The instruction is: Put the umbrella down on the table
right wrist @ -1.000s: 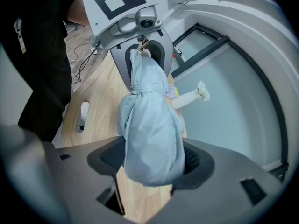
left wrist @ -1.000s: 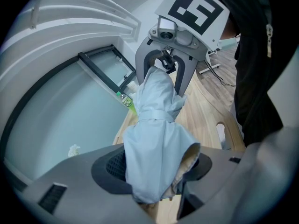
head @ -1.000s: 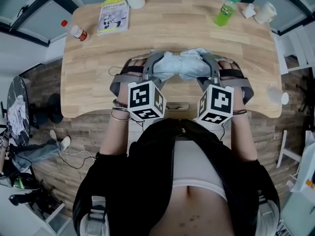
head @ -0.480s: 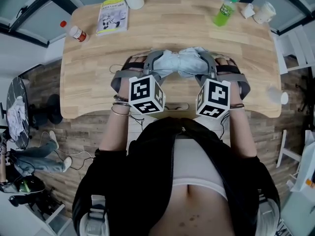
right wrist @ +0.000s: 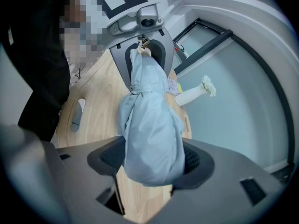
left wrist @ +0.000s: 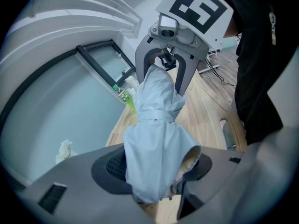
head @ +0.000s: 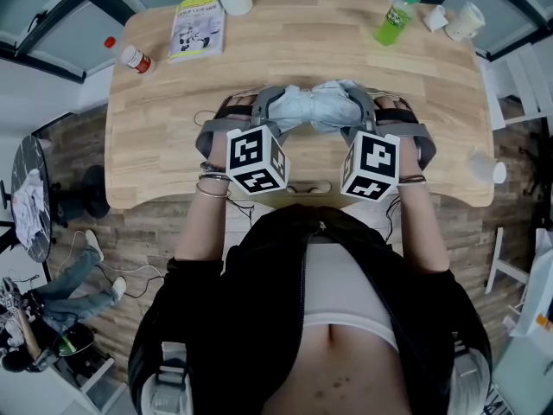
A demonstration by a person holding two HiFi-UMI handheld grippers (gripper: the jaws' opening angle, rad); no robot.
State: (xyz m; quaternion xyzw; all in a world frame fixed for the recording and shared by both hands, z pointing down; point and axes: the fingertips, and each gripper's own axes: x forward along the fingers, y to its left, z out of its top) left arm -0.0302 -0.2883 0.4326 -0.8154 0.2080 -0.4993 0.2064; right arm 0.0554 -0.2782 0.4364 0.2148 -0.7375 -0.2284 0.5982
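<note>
Pale blue umbrella (head: 324, 111); light wood-grain table (head: 285, 41); bright green bottle (head: 393, 22); red-capped jar (head: 135, 55).

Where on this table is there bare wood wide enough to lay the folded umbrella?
The middle of the table is bare, between the umbrella and the things along the far edge. The right side, nearer than the green bottle, is bare too. The far edge is crowded: booklet, green bottle, cups.
</note>
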